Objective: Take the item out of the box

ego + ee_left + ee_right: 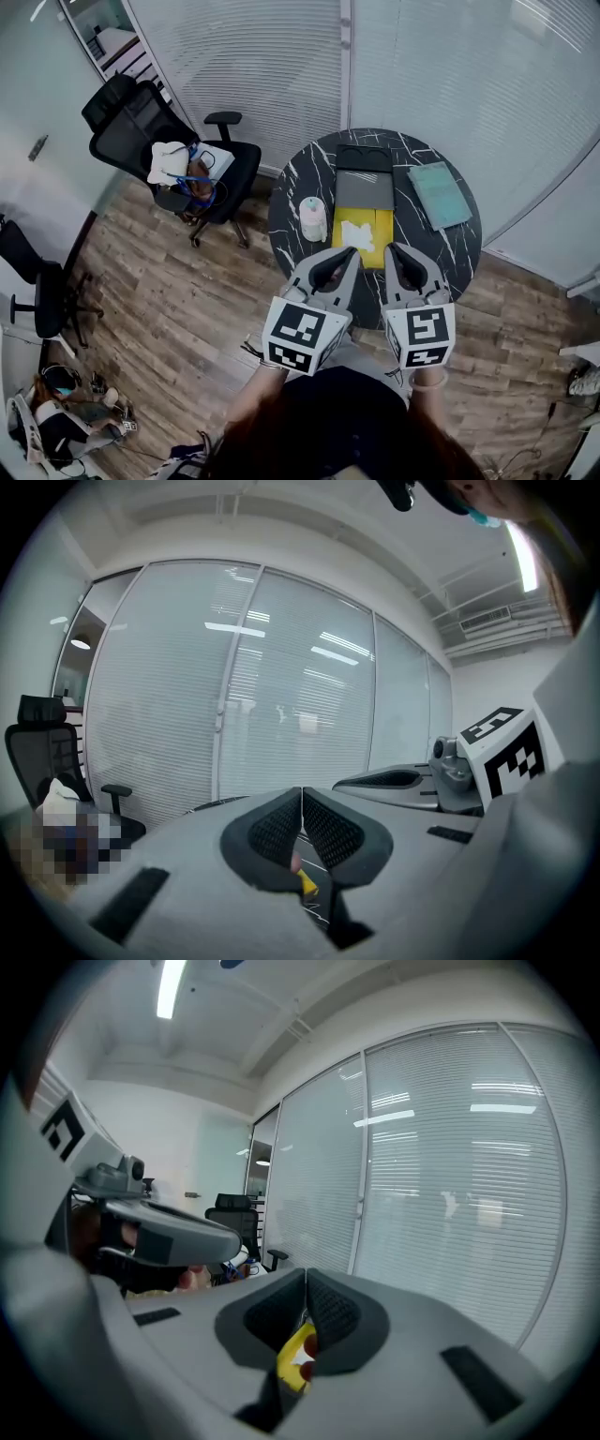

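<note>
- On the left part of the round table (323,164), a pale roll (313,218) stands just beside the yellow box (382,230).
- The left gripper (349,257) hovers over the near edge of the table, its jaws pressed together with nothing between them.
- In the middle, the box lies open and the white item (356,234) is inside it, not lifted.
- The right gripper (396,251) hovers near the box, its claw also closed on nothing.
- In my judgement the task is hardly begun: opening a claw, reaching, gripping and lifting all remain.

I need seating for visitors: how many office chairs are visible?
2: a cluttered chair left of the round table, and another chair at the picture's left edge. More may be out of view.
</note>
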Tool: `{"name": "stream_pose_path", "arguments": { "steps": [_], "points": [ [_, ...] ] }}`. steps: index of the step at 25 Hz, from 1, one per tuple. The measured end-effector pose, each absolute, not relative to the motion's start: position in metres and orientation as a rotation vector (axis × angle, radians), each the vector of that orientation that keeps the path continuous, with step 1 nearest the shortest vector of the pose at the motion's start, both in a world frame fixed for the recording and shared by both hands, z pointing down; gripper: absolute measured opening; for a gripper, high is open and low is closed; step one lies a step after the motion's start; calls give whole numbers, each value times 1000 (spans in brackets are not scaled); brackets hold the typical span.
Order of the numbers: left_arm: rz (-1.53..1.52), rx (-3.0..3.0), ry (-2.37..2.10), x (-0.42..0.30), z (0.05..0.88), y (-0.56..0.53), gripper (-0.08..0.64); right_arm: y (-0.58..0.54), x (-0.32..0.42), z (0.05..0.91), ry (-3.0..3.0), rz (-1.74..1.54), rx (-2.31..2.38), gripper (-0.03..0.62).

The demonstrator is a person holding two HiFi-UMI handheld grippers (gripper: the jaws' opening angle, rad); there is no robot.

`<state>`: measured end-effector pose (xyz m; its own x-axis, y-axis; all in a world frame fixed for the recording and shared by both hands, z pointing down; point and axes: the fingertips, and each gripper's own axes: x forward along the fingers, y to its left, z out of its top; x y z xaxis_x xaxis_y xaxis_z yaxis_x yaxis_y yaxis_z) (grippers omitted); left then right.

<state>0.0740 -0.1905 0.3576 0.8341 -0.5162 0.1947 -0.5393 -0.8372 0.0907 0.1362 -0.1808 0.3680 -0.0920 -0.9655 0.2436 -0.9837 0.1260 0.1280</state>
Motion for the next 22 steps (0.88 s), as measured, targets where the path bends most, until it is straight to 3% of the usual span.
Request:
{"name": "stream_pose_path", "arguments": {
  "steps": [22],
  "points": [
    [273, 2802, -968, 99, 367, -265, 26, -259, 147, 451, -2146, 130, 1530, 26]
  ]
}}
